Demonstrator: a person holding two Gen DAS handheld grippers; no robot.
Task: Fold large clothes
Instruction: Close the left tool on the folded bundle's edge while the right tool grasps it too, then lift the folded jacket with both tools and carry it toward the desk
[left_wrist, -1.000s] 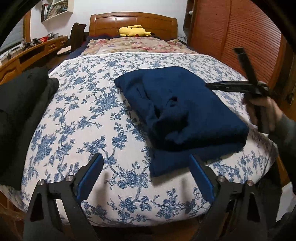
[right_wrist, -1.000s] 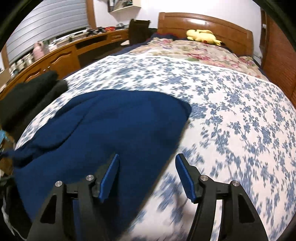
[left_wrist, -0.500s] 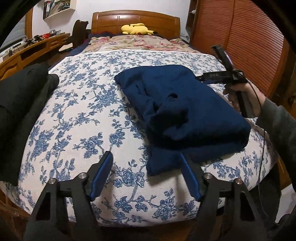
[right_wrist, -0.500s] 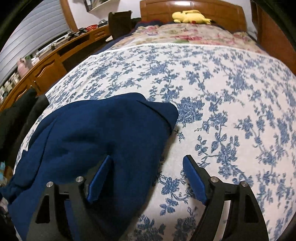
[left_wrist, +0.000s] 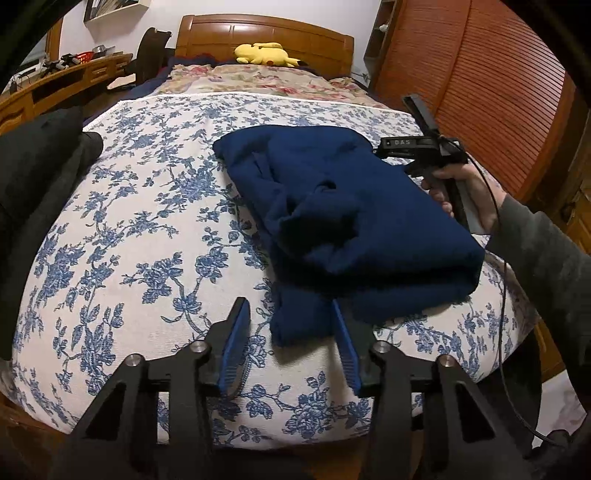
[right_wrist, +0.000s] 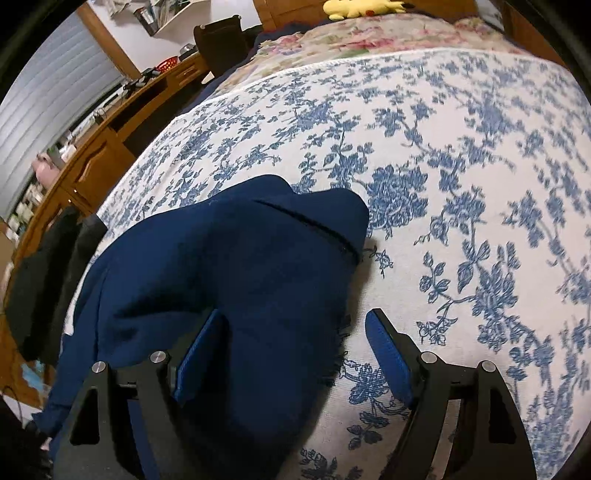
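Note:
A navy blue garment (left_wrist: 354, 221) lies partly folded and bunched on the blue-flowered bedspread (left_wrist: 140, 229). My left gripper (left_wrist: 291, 332) is open, its jaws on either side of the garment's near lower corner. My right gripper (right_wrist: 295, 339) is open over the garment's far edge (right_wrist: 258, 258), with the left pad on the cloth and the right pad over the bedspread (right_wrist: 461, 184). In the left wrist view the right gripper (left_wrist: 424, 147) is held in a hand at the garment's far right side.
Dark clothes (left_wrist: 33, 177) lie on the bed's left edge. A yellow plush toy (left_wrist: 264, 53) sits by the wooden headboard (left_wrist: 266, 35). A wooden wardrobe (left_wrist: 491, 85) stands on the right, a desk (right_wrist: 92, 147) on the left.
My left gripper has moved forward to the garment's near corner and its jaws have narrowed. My right gripper has moved down and in over the garment's far edge.

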